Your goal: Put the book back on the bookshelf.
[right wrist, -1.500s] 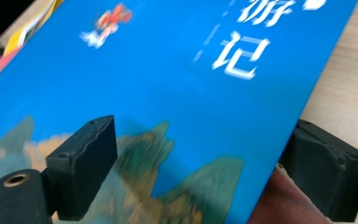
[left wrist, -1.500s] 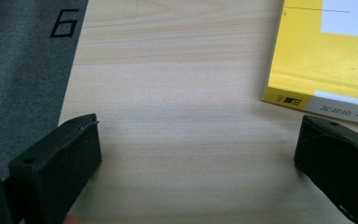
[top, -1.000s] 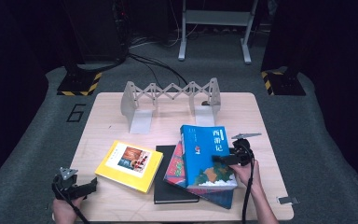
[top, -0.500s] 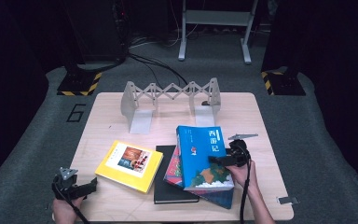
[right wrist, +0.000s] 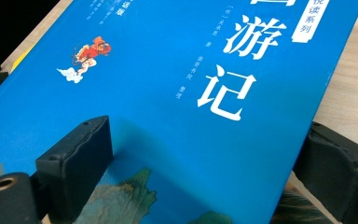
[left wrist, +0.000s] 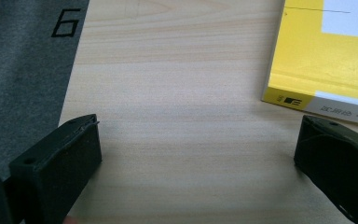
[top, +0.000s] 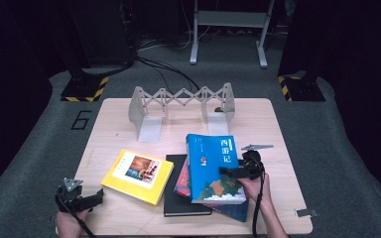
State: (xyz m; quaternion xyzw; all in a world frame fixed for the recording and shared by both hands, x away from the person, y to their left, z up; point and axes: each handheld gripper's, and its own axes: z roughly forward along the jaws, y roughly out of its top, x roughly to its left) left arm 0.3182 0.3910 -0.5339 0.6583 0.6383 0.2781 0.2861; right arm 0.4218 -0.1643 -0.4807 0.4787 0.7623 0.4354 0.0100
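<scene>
One blue book lies at centre right of the high view, topmost of a small pile, its long axis running up the frame and its lower right edge taken by the right gripper. In the right gripper view the fingers straddle that book: one finger rests on the cover at lower left, the other sits outside the edge at lower right, so the book's edge lies between them; whether they are pressing or merely set around it cannot be told. Such an edge grip suits lifting or sliding the top volume off the pile without disturbing what lies under it, probably on the way to the rack. Beneath it show a reddish book, a darker blue one and a black book, stacked askew so each lower cover stays partly exposed. Just left of the pile, a yellow book lies flat and turned at an angle on the bench. At lower left the left gripper idles over bare wood, fingers wide apart with nothing between them, the yellow book's corner in the upper right of its own view. An expanding bookend rack stands empty at the bench's far side, upper centre, a plausible place for the books.
</scene>
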